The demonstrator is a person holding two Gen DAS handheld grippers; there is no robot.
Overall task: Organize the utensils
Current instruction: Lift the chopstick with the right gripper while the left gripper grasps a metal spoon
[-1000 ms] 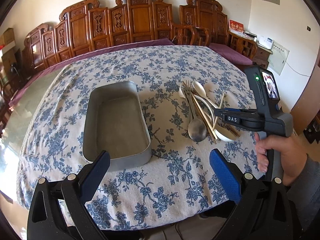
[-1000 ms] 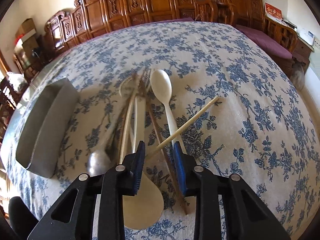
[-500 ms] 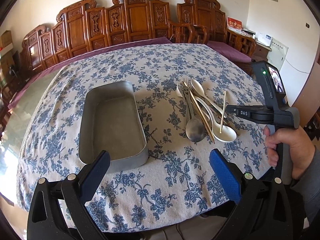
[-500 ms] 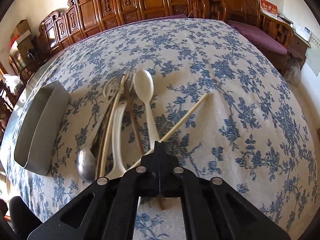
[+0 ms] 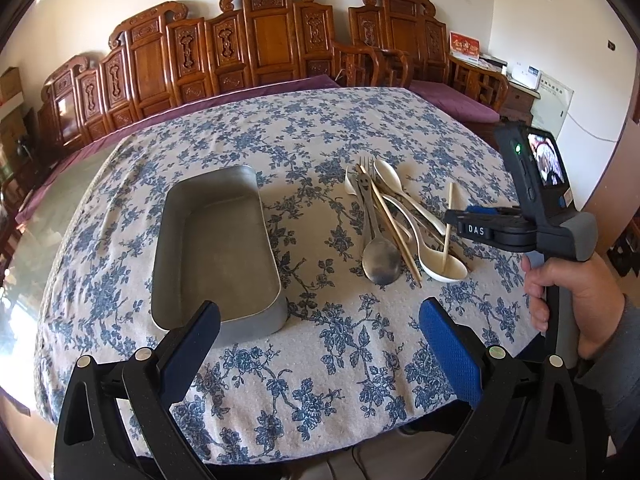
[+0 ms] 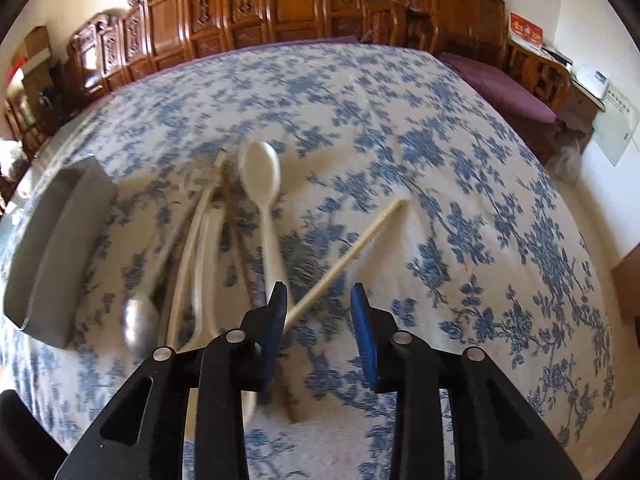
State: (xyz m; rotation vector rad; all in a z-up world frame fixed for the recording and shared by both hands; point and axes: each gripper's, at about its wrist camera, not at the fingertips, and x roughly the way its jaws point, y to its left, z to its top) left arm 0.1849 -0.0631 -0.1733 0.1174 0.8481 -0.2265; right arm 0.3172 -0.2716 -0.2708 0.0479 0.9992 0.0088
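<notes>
A pile of utensils (image 5: 384, 216) lies on the blue floral tablecloth: white spoons, a metal spoon (image 5: 380, 264), a fork and chopsticks. An empty metal tray (image 5: 212, 248) sits to its left. My right gripper (image 6: 320, 304) is open above the pile; a pale chopstick (image 6: 352, 252) slants by its left finger, one end resting in a white spoon bowl (image 5: 448, 268). My left gripper (image 5: 320, 344) is open and empty at the table's near edge, between tray and pile.
The tray also shows at the left of the right wrist view (image 6: 52, 248). Carved wooden chairs (image 5: 256, 52) line the far side of the table. A cabinet (image 5: 516, 96) stands at the back right.
My right gripper was shut on the pale chopstick half a second ago and has now opened. The chopstick has tipped down onto the pile. The left gripper barely moved.
</notes>
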